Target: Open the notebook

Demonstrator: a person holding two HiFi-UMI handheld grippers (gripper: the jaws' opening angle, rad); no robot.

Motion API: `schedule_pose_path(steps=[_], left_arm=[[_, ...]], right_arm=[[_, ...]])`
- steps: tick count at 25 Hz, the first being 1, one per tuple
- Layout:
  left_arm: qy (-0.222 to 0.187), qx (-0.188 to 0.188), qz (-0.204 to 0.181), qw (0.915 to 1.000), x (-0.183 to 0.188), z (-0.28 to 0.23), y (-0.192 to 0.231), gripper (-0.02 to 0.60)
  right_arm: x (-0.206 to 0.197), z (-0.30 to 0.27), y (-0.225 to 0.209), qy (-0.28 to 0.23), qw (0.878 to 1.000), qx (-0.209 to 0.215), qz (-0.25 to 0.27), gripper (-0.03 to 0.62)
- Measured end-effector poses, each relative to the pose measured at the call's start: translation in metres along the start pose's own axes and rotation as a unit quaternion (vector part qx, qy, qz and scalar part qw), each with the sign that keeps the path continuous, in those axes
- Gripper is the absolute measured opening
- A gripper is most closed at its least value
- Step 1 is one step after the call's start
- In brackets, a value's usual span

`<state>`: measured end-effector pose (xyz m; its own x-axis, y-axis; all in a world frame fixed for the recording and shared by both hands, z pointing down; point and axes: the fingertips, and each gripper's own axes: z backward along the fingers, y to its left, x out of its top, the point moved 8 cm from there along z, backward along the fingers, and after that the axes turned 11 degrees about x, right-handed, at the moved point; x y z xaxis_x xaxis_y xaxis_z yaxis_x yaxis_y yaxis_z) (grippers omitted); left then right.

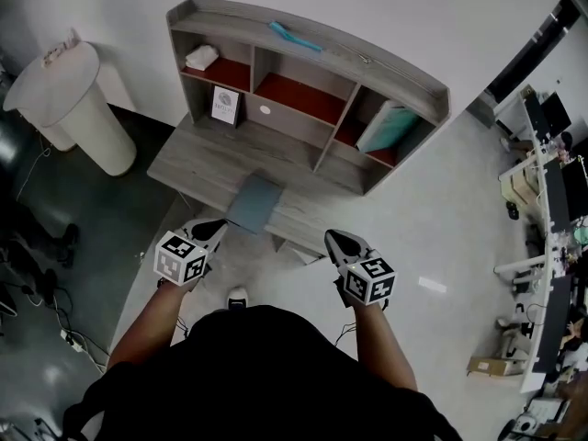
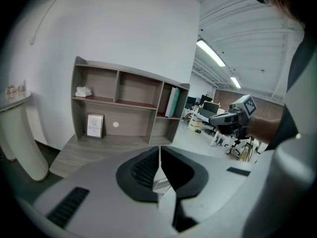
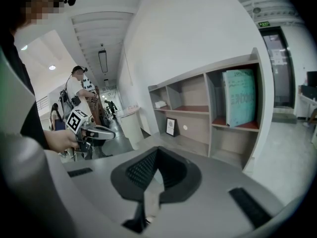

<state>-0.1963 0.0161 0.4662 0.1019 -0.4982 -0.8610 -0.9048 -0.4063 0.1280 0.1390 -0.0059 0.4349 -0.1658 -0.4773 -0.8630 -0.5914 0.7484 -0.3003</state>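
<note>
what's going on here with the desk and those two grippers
A person stands in front of a desk with a gripper in each hand. The left gripper and right gripper are both shut and empty, held near the desk's front edge. The notebook lies closed on the desk, untouched.

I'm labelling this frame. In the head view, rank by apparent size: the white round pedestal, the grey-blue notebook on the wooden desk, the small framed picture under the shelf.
Largest: white round pedestal.
Then: grey-blue notebook.
Smallest: small framed picture, standing farther from the camera, so its true size is less sure.
</note>
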Motion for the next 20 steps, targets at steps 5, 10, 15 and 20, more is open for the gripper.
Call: schedule_pose_path(steps=[5, 10, 15, 20], left_arm=[[0.007, -0.013, 0.000, 0.9999, -0.001, -0.009, 0.023, 0.018], [0.013, -0.031, -0.009, 0.9994, 0.003, -0.019, 0.044, 0.018], [0.011, -0.050, -0.021, 0.9985, 0.012, -0.030, 0.062, 0.018], [0.012, -0.073, -0.029, 0.9969, 0.017, -0.038, 0.073, 0.018]], right_arm=[[0.008, -0.022, 0.006, 0.002, 1.000, -0.005, 0.001, 0.000], [0.016, -0.042, 0.011, 0.002, 1.000, -0.015, 0.001, 0.000], [0.021, -0.054, 0.017, 0.000, 0.999, -0.032, 0.000, 0.000], [0.024, -0.058, 0.022, -0.004, 0.998, -0.056, -0.006, 0.000]])
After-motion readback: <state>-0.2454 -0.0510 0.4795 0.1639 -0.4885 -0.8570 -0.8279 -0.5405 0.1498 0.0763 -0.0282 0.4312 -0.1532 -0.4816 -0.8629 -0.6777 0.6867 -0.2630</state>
